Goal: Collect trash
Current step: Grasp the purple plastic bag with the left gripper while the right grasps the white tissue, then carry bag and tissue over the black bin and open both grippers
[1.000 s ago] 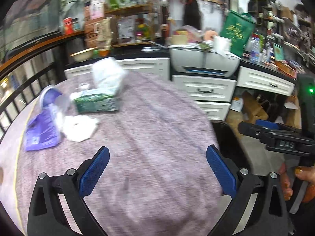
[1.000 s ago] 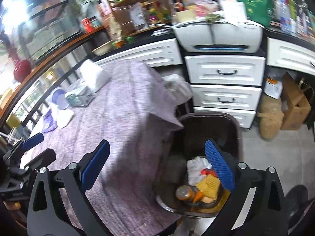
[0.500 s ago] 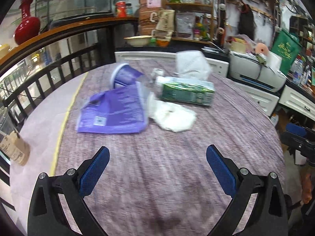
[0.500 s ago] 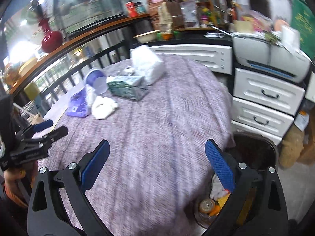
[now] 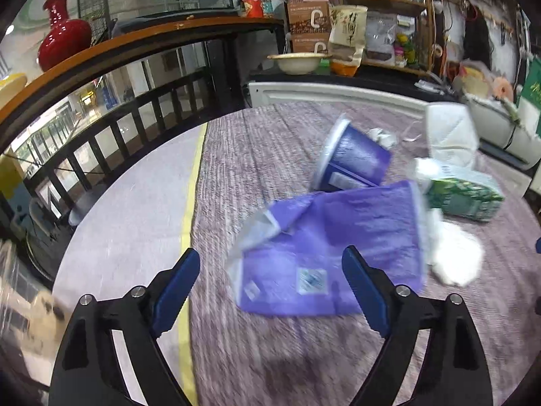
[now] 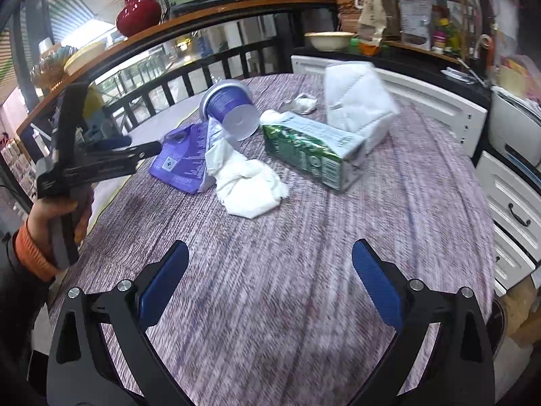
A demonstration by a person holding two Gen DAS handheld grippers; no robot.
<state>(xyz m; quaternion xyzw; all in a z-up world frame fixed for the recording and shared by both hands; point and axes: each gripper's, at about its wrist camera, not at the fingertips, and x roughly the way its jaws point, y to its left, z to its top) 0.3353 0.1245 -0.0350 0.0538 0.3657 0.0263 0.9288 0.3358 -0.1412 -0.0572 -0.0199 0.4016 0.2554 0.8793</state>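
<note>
Now closing the left gripper (image 5: 270, 270) over the near edge of the flat purple wrapper (image 5: 334, 247), pads not yet pressing on it. Keeping the right gripper (image 6: 270, 270) wide apart, empty, above the bare tablecloth (image 6: 304, 304). Seeing on the cloth, close together: tipped purple cup (image 6: 230, 108), crumpled white tissue (image 6: 250, 186), green carton (image 6: 314, 150), white mask (image 6: 355, 101).

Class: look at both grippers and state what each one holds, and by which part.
Nothing is held. The left gripper is closing over the purple wrapper without gripping it; the right gripper is open above the table.
</note>
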